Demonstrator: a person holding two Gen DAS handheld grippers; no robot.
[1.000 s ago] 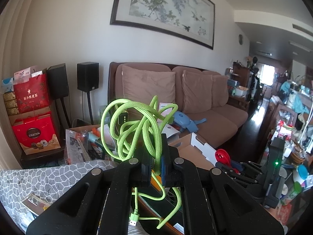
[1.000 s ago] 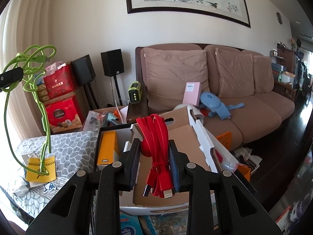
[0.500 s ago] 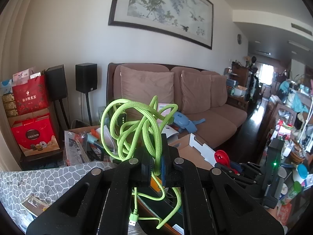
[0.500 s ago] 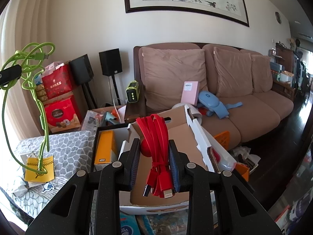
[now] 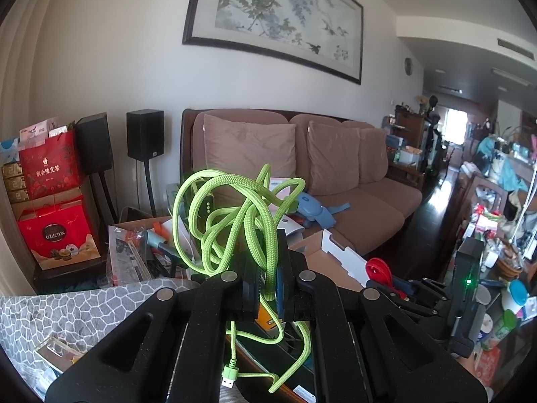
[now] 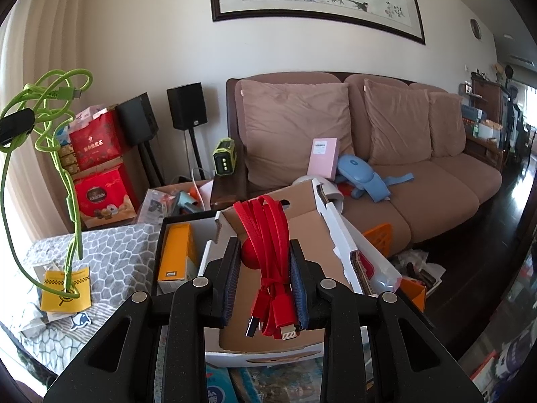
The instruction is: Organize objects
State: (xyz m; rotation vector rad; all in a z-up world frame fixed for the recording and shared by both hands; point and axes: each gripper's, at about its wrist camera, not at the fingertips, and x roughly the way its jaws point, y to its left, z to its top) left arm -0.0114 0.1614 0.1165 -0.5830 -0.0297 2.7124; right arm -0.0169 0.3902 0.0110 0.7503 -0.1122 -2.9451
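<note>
Two cables are up in the air, neither put away yet. Left gripper [image 5: 266,280] has its jaws clamped on a tangled green cable [image 5: 235,215], loose end dangling toward 6 o'clock over the patterned surface [image 5: 77,309]. Right gripper [image 6: 263,277] has its jaws clamped on a bundled red cable [image 6: 268,235], just above the open cardboard box [image 6: 339,235]. I'd guess the box is where they go, so most of the sorting's left. Readable writing: "COLLECTION" on the red gift box [image 5: 58,235] at 9 o'clock; the Chinese lettering above it I can't read.
</note>
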